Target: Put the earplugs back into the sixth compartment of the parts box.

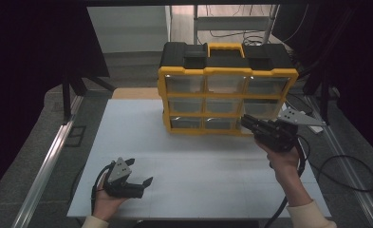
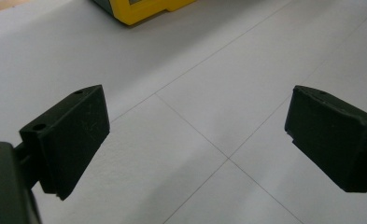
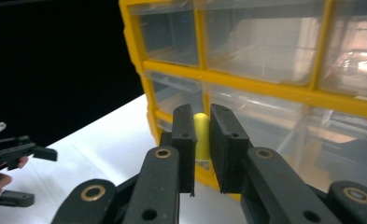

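Observation:
A yellow-and-black drawer cabinet (image 1: 227,85) with clear drawers stands at the back of the white table (image 1: 184,156). My right gripper (image 1: 247,122) is at the front of its lower right drawers. In the right gripper view the jaws of the right gripper (image 3: 202,122) are shut on a small rounded yellow piece (image 3: 201,133), held just in front of the clear drawers (image 3: 260,116). My left gripper (image 1: 139,171) lies low over the table's near left part, open, nothing between its jaws (image 2: 197,135). The cabinet's yellow base corner (image 2: 139,9) shows far ahead of it.
A grey three-cornered plate (image 1: 298,116) sits on the right gripper. Cables (image 1: 345,175) trail over the floor at the right. A metal rail (image 1: 46,161) runs along the table's left side. The left gripper (image 3: 13,172) and hand appear at the right gripper view's left edge.

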